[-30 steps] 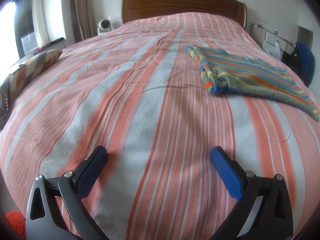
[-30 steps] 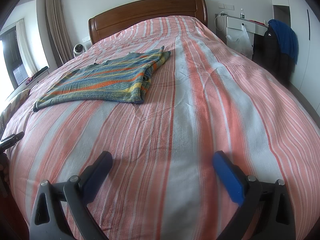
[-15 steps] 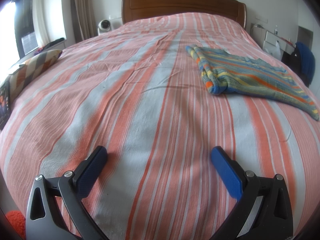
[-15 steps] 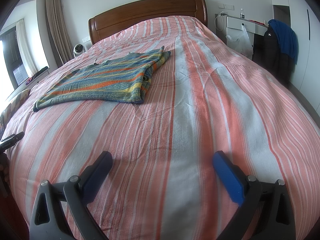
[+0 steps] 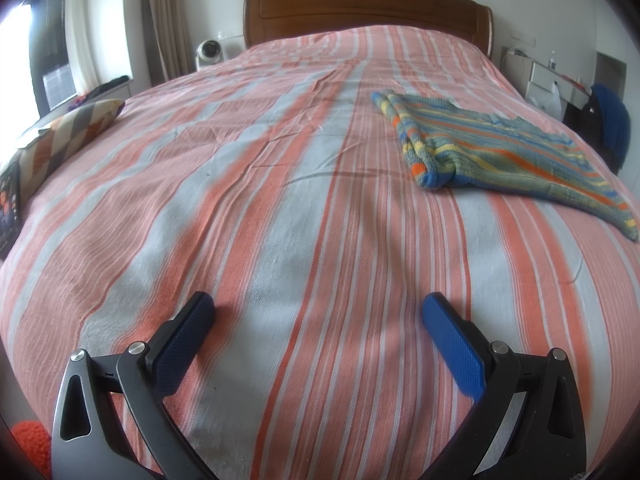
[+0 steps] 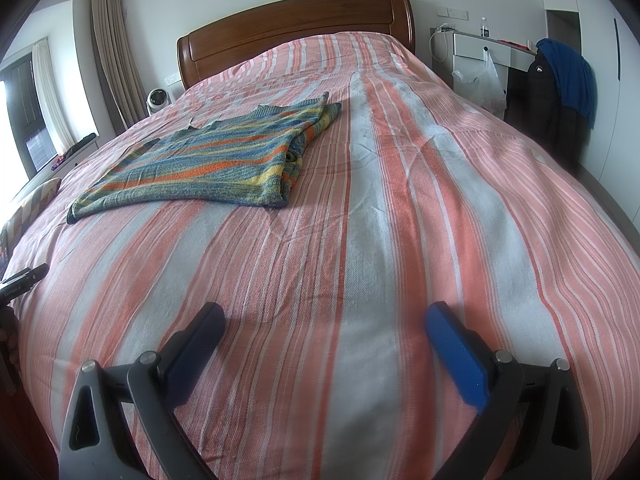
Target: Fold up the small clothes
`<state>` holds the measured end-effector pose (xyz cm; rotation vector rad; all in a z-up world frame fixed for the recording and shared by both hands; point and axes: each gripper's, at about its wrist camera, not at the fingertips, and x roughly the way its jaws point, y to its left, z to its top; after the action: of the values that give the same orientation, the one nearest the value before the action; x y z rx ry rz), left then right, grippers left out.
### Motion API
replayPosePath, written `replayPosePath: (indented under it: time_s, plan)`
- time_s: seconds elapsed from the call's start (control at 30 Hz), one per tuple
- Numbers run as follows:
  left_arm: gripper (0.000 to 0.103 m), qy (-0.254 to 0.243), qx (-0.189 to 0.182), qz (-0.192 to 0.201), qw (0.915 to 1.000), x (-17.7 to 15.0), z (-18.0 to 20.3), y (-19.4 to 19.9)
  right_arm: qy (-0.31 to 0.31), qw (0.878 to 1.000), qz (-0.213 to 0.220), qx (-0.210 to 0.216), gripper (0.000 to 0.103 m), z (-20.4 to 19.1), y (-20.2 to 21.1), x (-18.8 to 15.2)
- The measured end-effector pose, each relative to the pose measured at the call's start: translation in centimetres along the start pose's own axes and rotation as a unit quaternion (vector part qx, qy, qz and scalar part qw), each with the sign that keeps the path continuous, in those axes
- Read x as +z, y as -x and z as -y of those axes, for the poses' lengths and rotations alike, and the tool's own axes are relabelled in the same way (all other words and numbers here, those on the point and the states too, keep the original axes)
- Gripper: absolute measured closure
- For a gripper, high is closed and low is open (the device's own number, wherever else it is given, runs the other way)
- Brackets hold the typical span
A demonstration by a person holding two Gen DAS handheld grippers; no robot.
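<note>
A striped knit garment [image 5: 492, 152] in blue, yellow and orange lies folded flat on the bed, far right in the left wrist view. In the right wrist view the garment [image 6: 216, 160] lies at the upper left. My left gripper [image 5: 318, 312] is open and empty, low over the near part of the bed, well short of the garment. My right gripper [image 6: 326, 320] is open and empty, also near the bed's front, apart from the garment.
The bed has an orange and grey striped cover [image 5: 280, 200] and a wooden headboard [image 5: 368, 12]. A patterned cushion [image 5: 64, 136] lies at the left edge. A white fan [image 5: 208, 52] stands by the headboard. A desk with dark and blue jackets [image 6: 560, 80] stands at the right.
</note>
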<state>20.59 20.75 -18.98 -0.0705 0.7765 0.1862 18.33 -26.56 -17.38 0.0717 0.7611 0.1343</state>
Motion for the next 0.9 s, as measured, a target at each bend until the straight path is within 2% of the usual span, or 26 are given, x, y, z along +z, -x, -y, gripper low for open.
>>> replayPosePath:
  time_s: [0.77, 0.9]
  plan:
    - [0.0, 0.0, 0.001, 0.001, 1.0, 0.0, 0.0, 0.1, 0.0, 1.0, 0.0, -0.001, 0.003, 0.0, 0.0, 0.0]
    - [0.002, -0.026, 0.001, -0.026, 0.9993, 0.8, 0.9, 1.6, 0.002, 1.0, -0.006, -0.006, 0.003, -0.2, 0.0, 0.1]
